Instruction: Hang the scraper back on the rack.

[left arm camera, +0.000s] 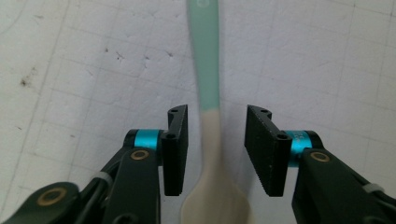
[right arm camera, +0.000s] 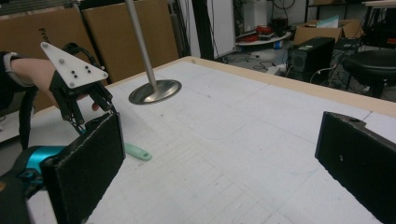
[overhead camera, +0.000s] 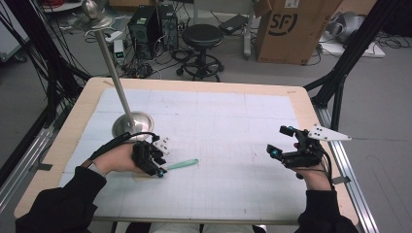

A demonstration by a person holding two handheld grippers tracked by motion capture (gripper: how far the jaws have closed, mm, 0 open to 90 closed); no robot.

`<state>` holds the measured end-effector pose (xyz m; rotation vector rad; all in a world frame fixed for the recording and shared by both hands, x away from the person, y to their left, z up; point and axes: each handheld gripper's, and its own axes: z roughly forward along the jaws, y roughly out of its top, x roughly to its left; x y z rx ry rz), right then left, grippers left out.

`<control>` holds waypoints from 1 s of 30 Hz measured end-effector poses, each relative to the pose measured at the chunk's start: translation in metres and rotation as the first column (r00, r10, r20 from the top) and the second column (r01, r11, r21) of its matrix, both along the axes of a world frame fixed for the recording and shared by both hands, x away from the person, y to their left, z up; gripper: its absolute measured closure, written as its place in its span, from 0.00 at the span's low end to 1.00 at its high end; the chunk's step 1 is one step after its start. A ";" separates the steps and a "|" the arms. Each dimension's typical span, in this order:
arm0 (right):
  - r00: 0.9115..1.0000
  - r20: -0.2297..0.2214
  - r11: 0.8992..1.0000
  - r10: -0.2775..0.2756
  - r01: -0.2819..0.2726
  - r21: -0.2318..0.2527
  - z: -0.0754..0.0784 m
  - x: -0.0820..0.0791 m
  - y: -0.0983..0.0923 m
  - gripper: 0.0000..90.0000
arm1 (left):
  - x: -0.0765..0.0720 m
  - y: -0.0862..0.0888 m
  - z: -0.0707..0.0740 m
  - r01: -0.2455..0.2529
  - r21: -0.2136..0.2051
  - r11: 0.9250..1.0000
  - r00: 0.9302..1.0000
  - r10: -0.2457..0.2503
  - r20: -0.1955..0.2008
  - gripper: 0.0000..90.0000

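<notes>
While the left gripper straddled a flat mint-and-cream plastic spoon at lower-left centre of the gridded white mat, ridged black jaws apart either side untouching, right gripper spread wide, polished steel stand upper left.

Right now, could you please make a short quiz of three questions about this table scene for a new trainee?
1. True or false: the left tongs are clamped shut on the spoon.
2. Which colour is the spoon's handle? A) red B) mint green C) black
3. Fill in: the metal stand rests on the table near the person's ____ hand.

Key:
1. False; the jaws are open on either side of it.
2. B
3. left
</notes>
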<state>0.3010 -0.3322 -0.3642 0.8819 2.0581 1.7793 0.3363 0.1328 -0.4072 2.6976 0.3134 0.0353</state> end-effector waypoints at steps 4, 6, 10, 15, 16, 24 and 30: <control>1.000 0.000 1.000 0.000 0.000 0.001 0.000 0.000 0.000 0.01 | 0.001 -0.002 -0.004 -0.005 0.043 0.999 1.000 0.005 -0.020 0.77; 1.000 -0.003 1.000 -0.001 0.001 0.003 0.000 0.000 0.000 0.01 | 0.001 -0.003 -0.004 -0.012 0.055 0.998 1.000 0.013 -0.022 0.82; 1.000 -0.003 1.000 0.003 -0.003 -0.001 0.000 0.000 0.001 0.01 | 0.003 -0.003 -0.004 -0.020 0.059 0.998 0.999 0.022 -0.038 0.84; 1.000 -0.005 1.000 0.005 -0.005 -0.006 -0.001 0.001 0.002 0.01 | 0.007 -0.009 -0.003 -0.012 0.101 0.995 0.998 0.018 -0.063 0.84; 1.000 -0.011 1.000 0.006 -0.006 -0.008 -0.001 0.000 0.003 0.01 | 0.008 -0.011 -0.003 -0.011 0.117 0.993 0.998 0.019 -0.067 0.85; 1.000 -0.009 1.000 0.011 -0.011 -0.009 -0.002 0.001 0.003 0.01 | 0.012 -0.023 -0.001 0.008 0.204 0.979 0.996 0.010 -0.085 0.88; 1.000 -0.005 1.000 0.004 -0.004 0.000 -0.001 0.000 0.000 0.01 | 0.009 -0.019 0.000 0.025 0.175 0.984 0.999 -0.017 -0.047 0.89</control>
